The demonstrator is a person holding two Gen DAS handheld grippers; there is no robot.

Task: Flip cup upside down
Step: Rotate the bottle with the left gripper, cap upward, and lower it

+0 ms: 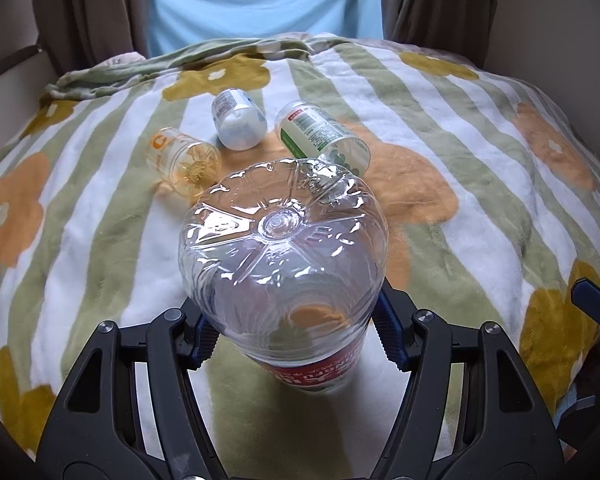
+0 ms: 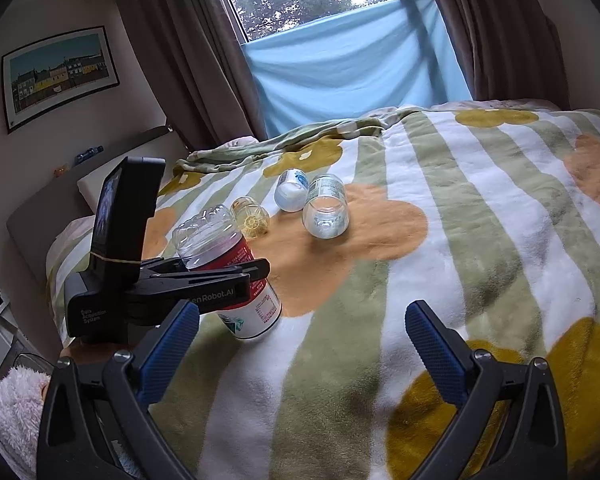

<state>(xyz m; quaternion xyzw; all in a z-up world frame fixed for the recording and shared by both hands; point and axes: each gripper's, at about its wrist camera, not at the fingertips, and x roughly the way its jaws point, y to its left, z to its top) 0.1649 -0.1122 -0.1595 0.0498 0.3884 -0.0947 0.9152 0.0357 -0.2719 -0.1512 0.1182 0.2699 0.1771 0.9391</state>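
Bedroom scene: bed (image 2: 480, 240) under a striped flower blanket, window and brown curtains behind. Landmark is the clear cup (image 1: 284, 248), a cut plastic bottle with a red label, sitting near the bed's front edge, base up, open end on the blanket, leaning somewhat in the right wrist view.

Left tongs (image 1: 296, 340) are closed on the clear cup's lower body, blue pads (image 1: 392, 336) pressing both sides just above the red label. Right tongs (image 2: 300, 344) hang spread wide and empty, to the right of the clear cup, well apart from it.

Beyond the clear cup lie three smaller containers, all on their sides: a green-labelled jar (image 1: 320, 136), a white bottle (image 1: 238, 120) and an orange-tinted bottle (image 1: 184, 156), which lies nearest.

Judgement: flip looks essentially done; step in hand is seating and releasing. To do it well: press the rim flat into the soft blanket, square up the lean, then part the jaws slowly and evenly so neither pad drags the thin wall. Draw straight back. Soft bedding could tip it, so check it stands before leaving.
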